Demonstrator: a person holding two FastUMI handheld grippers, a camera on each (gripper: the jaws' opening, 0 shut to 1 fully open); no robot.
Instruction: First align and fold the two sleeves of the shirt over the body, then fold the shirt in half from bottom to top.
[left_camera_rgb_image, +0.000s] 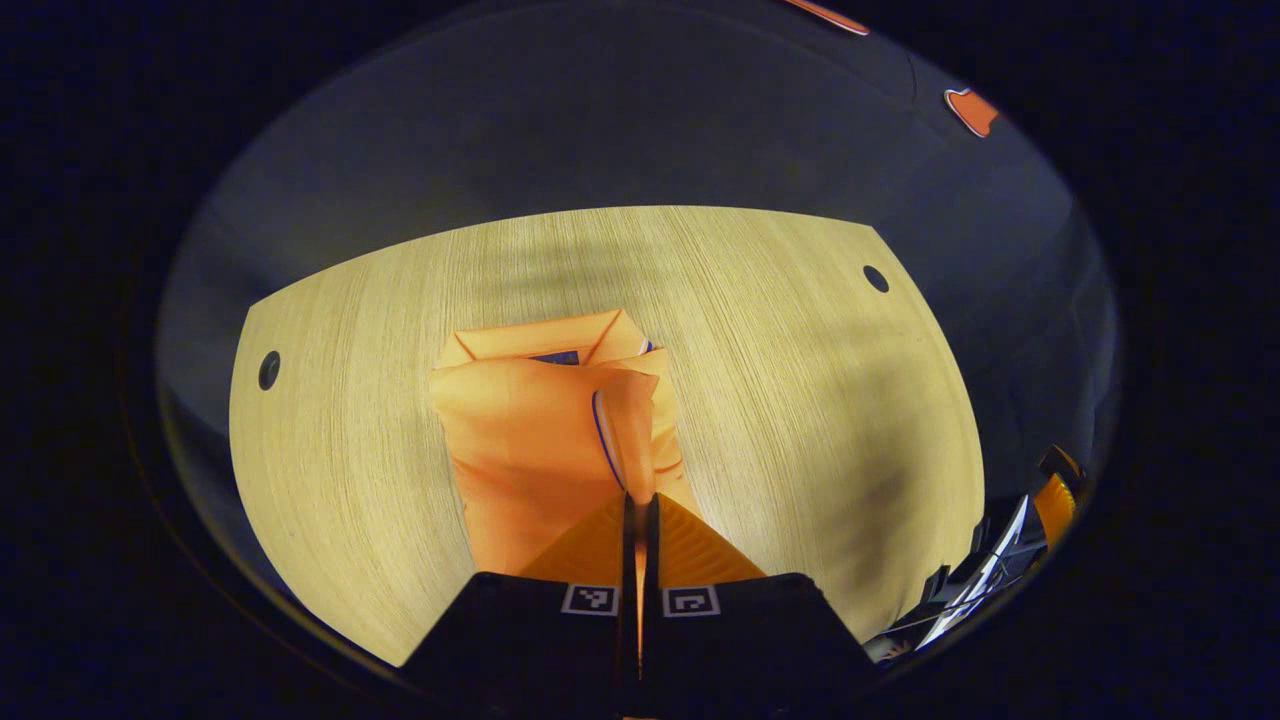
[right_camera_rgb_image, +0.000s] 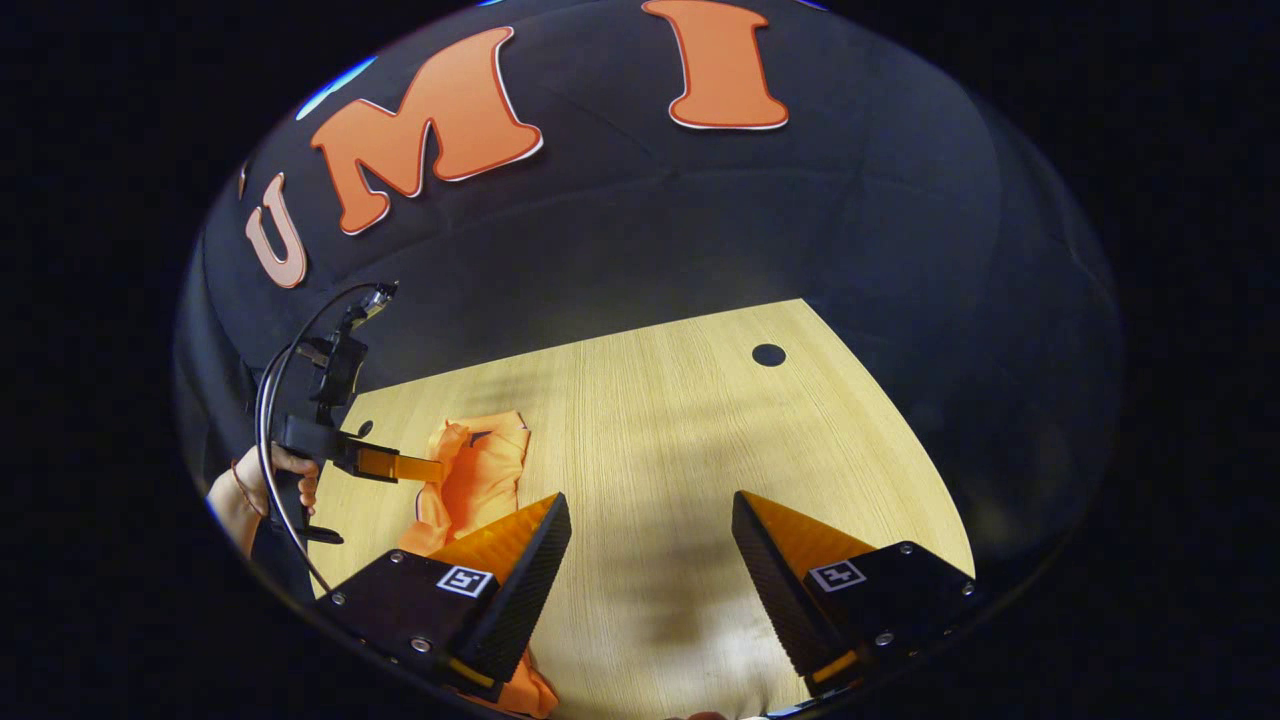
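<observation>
Currently pinching a raised fold of the orange shirt (left_camera_rgb_image: 540, 440) between the closed fingers of the left hand-held gripper (left_camera_rgb_image: 640, 500), cloth lying on the wooden bench (left_camera_rgb_image: 800, 400) just ahead, and holding the right hand-held gripper (right_camera_rgb_image: 650, 540) spread wide, gripping nothing, shirt off to its left.

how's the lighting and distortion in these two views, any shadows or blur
Left gripper view: strong fisheye bend curves the pale wooden table edges; soft shadow bands cross it, and the orange shirt is lit warmly and sharp. Right gripper view: the same curving, a broad shadow between the open right gripper fingers, a bright glare patch near the bottom.
</observation>
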